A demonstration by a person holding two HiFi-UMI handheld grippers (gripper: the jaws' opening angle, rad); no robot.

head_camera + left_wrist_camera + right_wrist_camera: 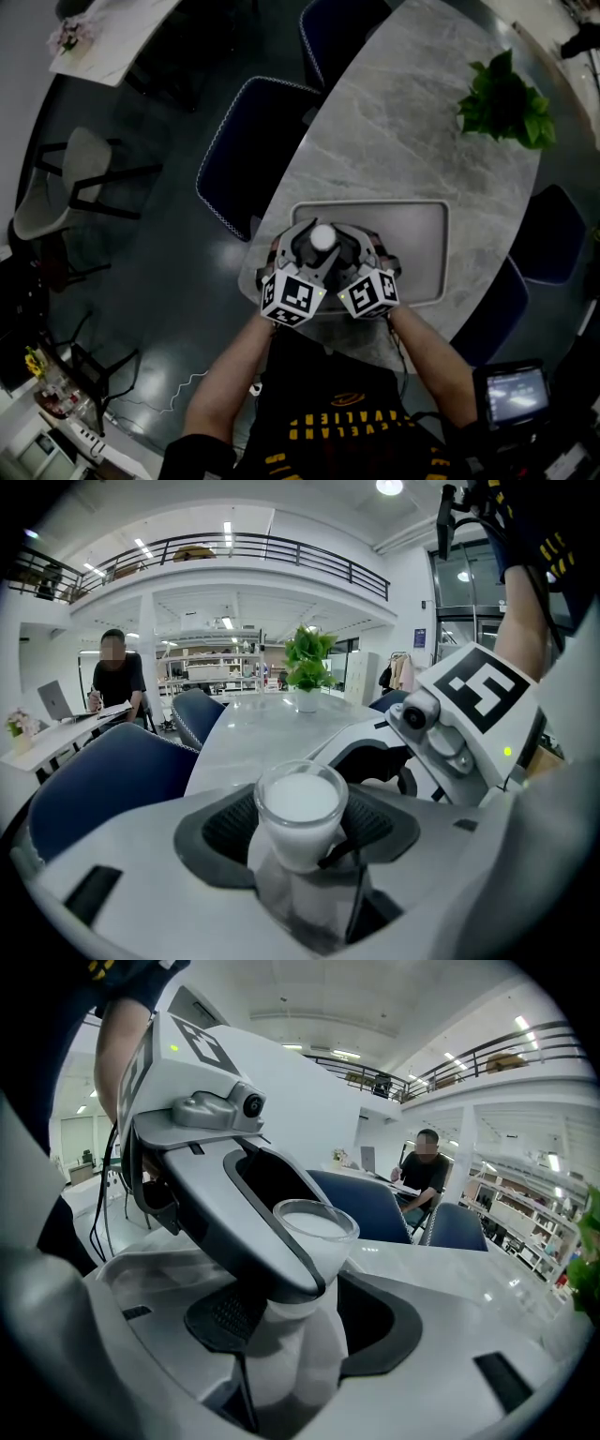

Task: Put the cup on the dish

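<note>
A small clear cup (322, 236) filled with something white is held over the near left end of a grey rectangular dish (422, 225) on the marble table. My left gripper (309, 251) and right gripper (343, 253) meet at the cup from the near side, marker cubes side by side. In the left gripper view the cup (300, 810) sits upright between the dark pads (225, 829), with the right gripper (450, 726) beside it. In the right gripper view the cup (315, 1234) stands between the jaws, and a left gripper finger (251, 1234) lies against it.
A potted green plant (504, 98) stands at the far right of the oval marble table (375, 131). Dark blue chairs (246, 155) line the table's left side and another (548, 234) is at the right. A person sits at a desk in the background (114, 679).
</note>
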